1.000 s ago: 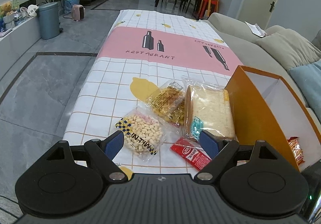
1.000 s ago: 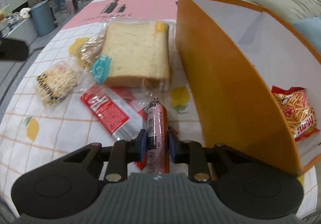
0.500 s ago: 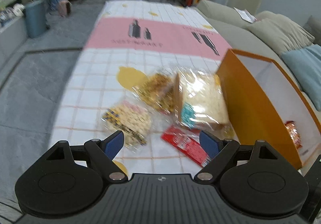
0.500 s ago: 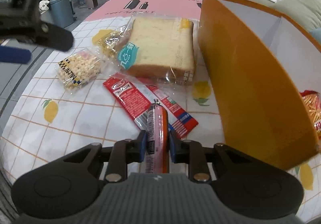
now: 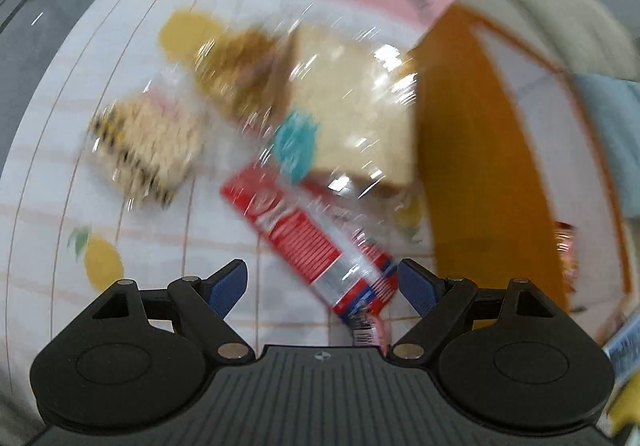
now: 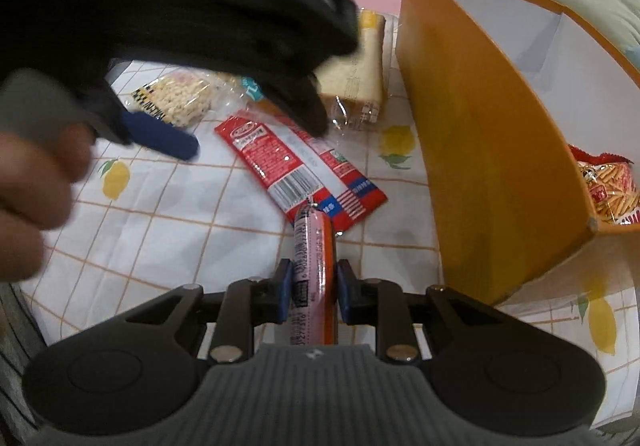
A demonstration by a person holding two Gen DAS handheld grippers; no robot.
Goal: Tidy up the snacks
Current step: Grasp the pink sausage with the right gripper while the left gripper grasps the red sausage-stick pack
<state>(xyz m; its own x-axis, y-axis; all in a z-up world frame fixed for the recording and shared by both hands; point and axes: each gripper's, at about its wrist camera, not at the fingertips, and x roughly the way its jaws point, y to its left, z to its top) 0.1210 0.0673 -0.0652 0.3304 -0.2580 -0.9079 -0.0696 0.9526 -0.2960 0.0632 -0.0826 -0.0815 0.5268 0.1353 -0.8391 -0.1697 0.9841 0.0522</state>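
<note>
1. The right gripper [image 6: 311,296] has its blue fingers closed on one pink sausage stick [image 6: 311,262], which runs lengthwise between them with its clipped tip pointing out toward the red packet [image 6: 276,158]
2. The left gripper [image 5: 322,286] has its fingers spread wide with nothing between them; it hangs above the red packet [image 5: 296,234], whose near end lies in the gap below
3. Both grippers tilt steeply down at the surface [image 6: 160,214]; the left one crosses the right wrist view, with a hand [image 6: 32,190] behind it
4. The orange box [image 6: 492,150] stands right of the red packet, holding one bag of stick snacks [image 6: 610,192]
5. Beyond the red packet lie one wrapped bread slice [image 5: 352,110], one bag of pale puffs [image 5: 148,146] and one golden snack bag [image 5: 240,70]; the left view is blurred
</note>
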